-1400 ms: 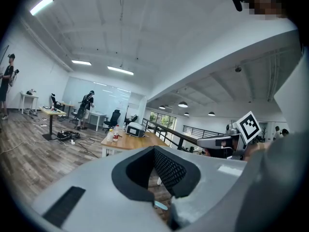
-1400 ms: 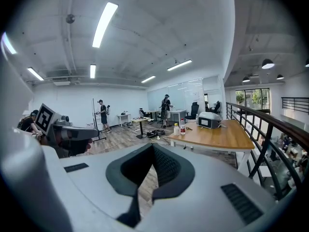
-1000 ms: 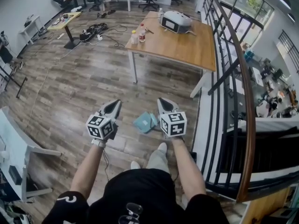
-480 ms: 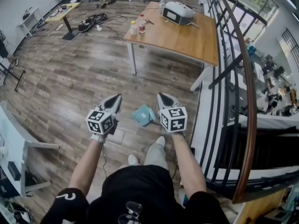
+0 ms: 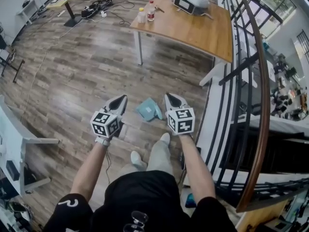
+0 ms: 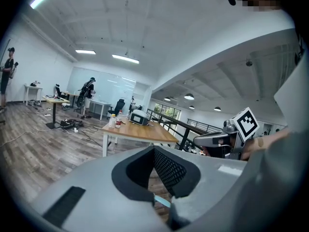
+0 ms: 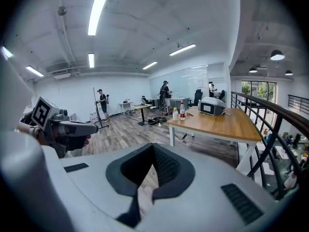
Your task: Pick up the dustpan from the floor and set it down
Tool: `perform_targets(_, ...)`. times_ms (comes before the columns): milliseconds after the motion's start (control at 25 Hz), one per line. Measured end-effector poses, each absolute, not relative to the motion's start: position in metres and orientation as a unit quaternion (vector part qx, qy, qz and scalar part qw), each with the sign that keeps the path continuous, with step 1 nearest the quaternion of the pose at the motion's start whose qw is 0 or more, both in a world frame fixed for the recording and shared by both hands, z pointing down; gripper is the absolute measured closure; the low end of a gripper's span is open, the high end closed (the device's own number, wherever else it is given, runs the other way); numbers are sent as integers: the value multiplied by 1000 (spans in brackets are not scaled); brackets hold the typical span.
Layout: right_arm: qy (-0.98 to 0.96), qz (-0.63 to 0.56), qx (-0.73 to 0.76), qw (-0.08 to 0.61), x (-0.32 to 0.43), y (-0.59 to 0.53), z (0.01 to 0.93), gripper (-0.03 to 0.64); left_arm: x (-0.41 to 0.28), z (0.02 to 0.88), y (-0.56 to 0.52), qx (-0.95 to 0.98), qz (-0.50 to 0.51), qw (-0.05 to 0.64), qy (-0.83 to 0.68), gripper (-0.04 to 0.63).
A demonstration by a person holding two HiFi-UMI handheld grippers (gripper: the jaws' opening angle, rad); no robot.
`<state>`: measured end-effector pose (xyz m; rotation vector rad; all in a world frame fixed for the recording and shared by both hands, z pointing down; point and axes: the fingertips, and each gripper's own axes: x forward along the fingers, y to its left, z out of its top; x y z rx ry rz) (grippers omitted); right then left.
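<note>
1. The teal dustpan lies on the wooden floor, just ahead of the person's shoes and between the two hand-held grippers.
2. The left hand-held gripper has its jaws together with nothing clamped. It is held just left of the dustpan, apart from it.
3. The right hand-held gripper also has its jaws together and empty. It is held just right of the dustpan, not touching it.
4. Well beyond them, a wooden surface carries two bottles and a white device.
5. A dark railing runs along the right side.
</note>
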<state>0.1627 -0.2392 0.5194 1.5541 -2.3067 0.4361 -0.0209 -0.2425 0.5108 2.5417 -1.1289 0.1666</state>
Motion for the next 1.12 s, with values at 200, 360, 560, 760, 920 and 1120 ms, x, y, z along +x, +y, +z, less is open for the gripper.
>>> perform_targets(200,-810,160,534,183,154,-256,555,620,-21,541,-254,895,70,192,-396,597)
perform_targets(360,-811,170,522,203,148,-263,590,620,-18,564,-260,894,78,203,-391,597)
perform_targets(560,-812,180,511,217,143,-276,626,620,-15,593,-275,891,86,212,-392,597)
perform_targets(760,-817,184,499,223,142,-286,664,620,-8,629,-281,886,92,230,-393,597)
perform_targets(920,-815,197,490,237,145,-289,701,618,-2,661,-283,883,101,243,-389,597)
perform_targets(1120,-810,226,475,258,148,-288,754,520,3,704,-284,874,109,268,-390,597)
